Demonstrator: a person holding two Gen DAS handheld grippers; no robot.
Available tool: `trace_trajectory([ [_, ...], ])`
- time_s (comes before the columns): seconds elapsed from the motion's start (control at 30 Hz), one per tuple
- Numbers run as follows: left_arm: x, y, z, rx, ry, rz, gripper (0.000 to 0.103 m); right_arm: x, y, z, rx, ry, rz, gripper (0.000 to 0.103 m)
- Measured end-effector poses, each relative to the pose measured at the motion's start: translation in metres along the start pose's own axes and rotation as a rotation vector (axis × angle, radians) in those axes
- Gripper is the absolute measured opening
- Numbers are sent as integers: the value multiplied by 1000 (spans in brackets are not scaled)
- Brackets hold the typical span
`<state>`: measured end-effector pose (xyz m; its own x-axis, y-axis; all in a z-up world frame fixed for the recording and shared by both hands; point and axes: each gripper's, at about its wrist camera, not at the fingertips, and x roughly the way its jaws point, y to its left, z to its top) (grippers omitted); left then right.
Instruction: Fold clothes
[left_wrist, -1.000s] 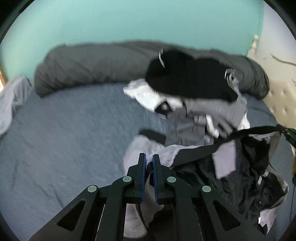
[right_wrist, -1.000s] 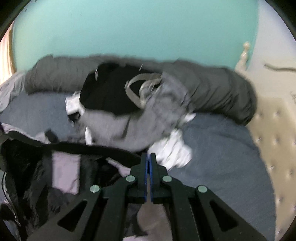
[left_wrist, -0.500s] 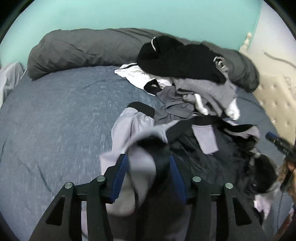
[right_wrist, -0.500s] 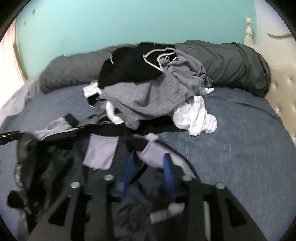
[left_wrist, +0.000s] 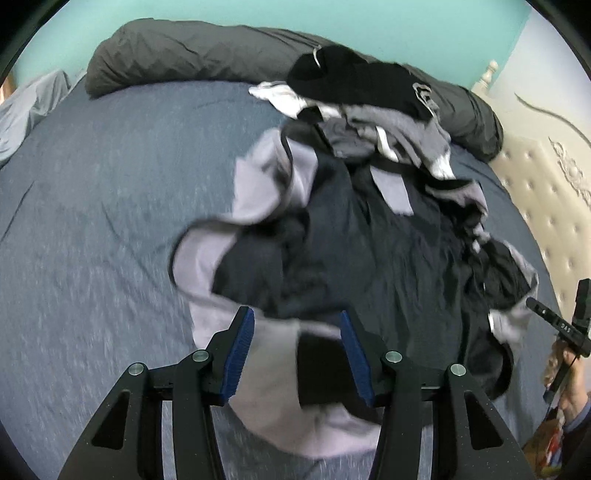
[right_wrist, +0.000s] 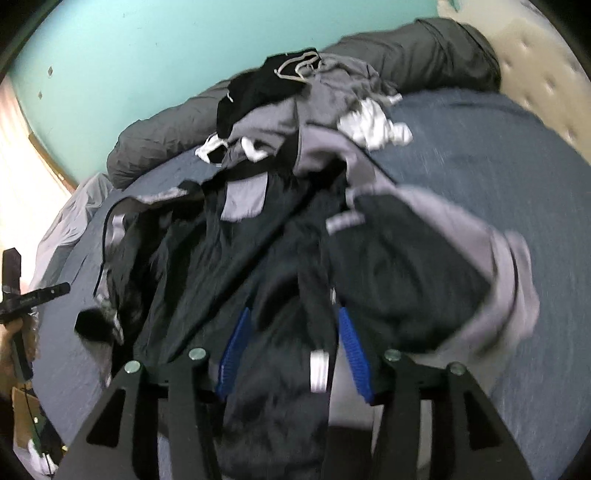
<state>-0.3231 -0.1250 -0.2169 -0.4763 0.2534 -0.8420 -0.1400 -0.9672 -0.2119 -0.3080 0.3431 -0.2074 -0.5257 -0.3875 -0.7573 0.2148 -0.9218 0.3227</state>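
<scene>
A black and pale lilac jacket (left_wrist: 351, 251) lies rumpled and spread on the blue bed sheet (left_wrist: 92, 184). My left gripper (left_wrist: 295, 321) is open just above the jacket's near hem, with cloth under the gap and no pad touching it. In the right wrist view the same jacket (right_wrist: 388, 258) fills the middle. My right gripper (right_wrist: 293, 317) is opening, and a dark fold with a white strip lies loose between its blue pads (right_wrist: 351, 343). Each gripper shows at the other view's edge, held by a hand.
A heap of black, grey and white clothes (left_wrist: 369, 99) sits at the far side of the bed against a long dark grey bolster (left_wrist: 184, 48). A padded cream headboard (left_wrist: 554, 203) runs along the right. Teal wall stands behind. A pale sheet (right_wrist: 66, 221) lies bunched at the left.
Both grippers were shut on the jacket a second ago and now stand apart. The jacket has dropped onto the sheet and spread out. Both hands have swung across and lower.
</scene>
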Motion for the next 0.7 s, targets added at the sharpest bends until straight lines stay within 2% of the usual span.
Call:
trace_trajectory([
  [0.17, 13, -19, -30, 65, 20, 37, 53, -12, 1, -36, 19, 22, 4, 55],
  [0.37, 20, -16, -43, 37, -20, 50, 53, -18, 4, -70, 14, 57, -9, 58],
  [0.5, 6, -18, -42, 20, -70, 73, 53, -24, 1, -78, -1, 62, -23, 58],
  [0.6, 10, -21, -34, 31, -58, 95, 53, -26, -8, -79, -1, 57, -65, 58],
  [0.7, 23, -24, -32, 38, -31, 98, 53, -28, -22, -76, 56, 49, -97, 58],
])
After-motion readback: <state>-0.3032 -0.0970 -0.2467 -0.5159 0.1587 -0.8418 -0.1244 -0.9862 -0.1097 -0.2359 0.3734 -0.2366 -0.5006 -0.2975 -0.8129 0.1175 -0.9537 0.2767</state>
